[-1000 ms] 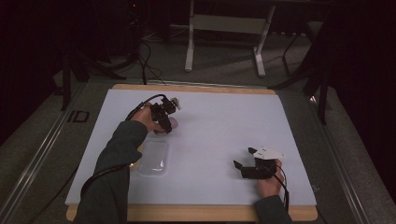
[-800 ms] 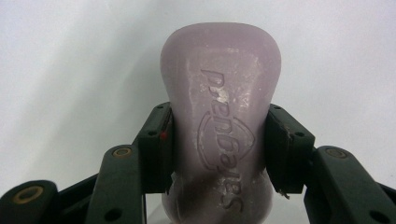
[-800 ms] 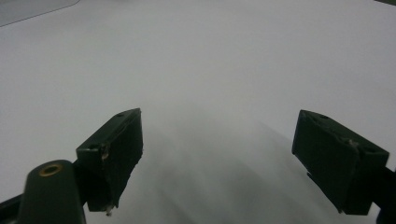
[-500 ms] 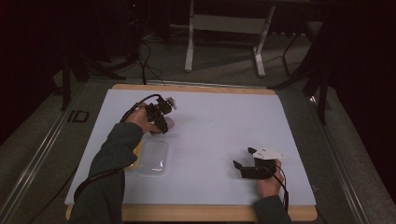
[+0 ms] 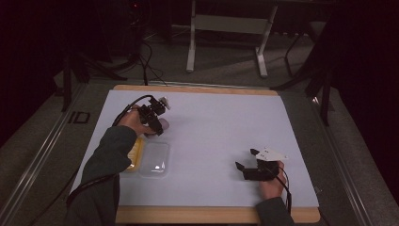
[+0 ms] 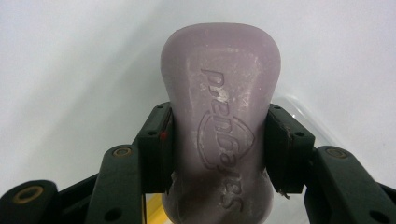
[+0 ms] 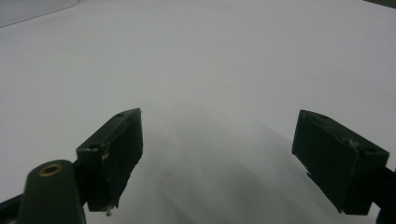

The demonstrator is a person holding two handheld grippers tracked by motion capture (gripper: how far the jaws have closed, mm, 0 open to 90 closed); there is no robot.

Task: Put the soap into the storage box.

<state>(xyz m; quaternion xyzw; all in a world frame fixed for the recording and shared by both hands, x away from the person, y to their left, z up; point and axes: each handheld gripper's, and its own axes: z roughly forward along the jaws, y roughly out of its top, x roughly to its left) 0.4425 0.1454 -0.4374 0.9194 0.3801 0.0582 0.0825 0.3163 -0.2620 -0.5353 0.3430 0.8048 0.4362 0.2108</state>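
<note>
**Left gripper clamps a bar of soap; right gripper rests wide apart**

High view: a white sheet (image 5: 211,141) covers a wooden table (image 5: 211,214) in a dim room. The person's left hand (image 5: 134,120) holds the left gripper (image 5: 157,125) over the left part of the sheet, towards the far side, with its cable looping back over the wrist. A pale purple bar of soap (image 5: 162,125) shows at the gripper's tip, just above the sheet. Nearer the person, just beside the left sleeve (image 5: 110,155), lies a clear plastic lid (image 5: 154,159), and a yellow-tinted tray (image 5: 134,153) sits touching its left edge, partly hidden by the sleeve. The right hand (image 5: 268,183) rests near the front right of the sheet, holding the right gripper (image 5: 247,167), whose jaws point left, well apart from the lid. A grey three-cornered plate (image 5: 270,153) sits on top of it.

Left gripper view: the two black jaws press against the narrow waist of the bar of soap (image 6: 219,126), one on each side. The bar's rounded end points away from the camera, and raised lettering runs along its face. Behind it is the white sheet (image 6: 70,60), with a clear plastic edge (image 6: 308,116) at the right and a bit of yellow at the bottom.

Right gripper view: the jaws stand spread wide with nothing between them, just above the white sheet (image 7: 210,60). A corner of clear plastic (image 7: 32,9) lies at the top left.
</note>
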